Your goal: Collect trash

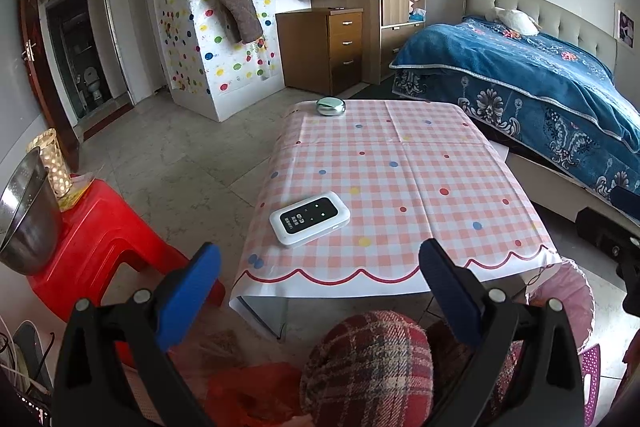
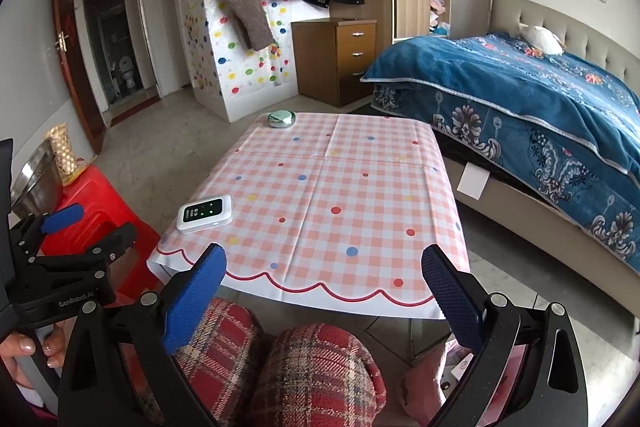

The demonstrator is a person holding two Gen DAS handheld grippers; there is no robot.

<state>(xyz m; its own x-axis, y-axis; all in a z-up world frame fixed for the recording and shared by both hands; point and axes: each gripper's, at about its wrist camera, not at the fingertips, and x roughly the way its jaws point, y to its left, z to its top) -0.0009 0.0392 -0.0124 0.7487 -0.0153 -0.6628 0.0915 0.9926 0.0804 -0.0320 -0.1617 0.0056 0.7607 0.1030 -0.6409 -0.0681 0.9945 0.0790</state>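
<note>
Bedroom: one counter (image 2: 320, 187) with checked cloth beside one bed (image 2: 540, 99). On it: one white device (image 2: 204, 213) near the front-left corner, one round green tin (image 2: 281, 119) at the far-left corner. No trash discernible on it. Left claw (image 1: 320, 287) and right claw (image 2: 324, 291) both released, empty.

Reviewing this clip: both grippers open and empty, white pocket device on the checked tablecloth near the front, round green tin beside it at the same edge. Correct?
Not quite. The round green tin sits at the far edge of the checked tablecloth, well apart from the white pocket device, as the left wrist view shows. The left gripper and right gripper are open and empty.
</note>
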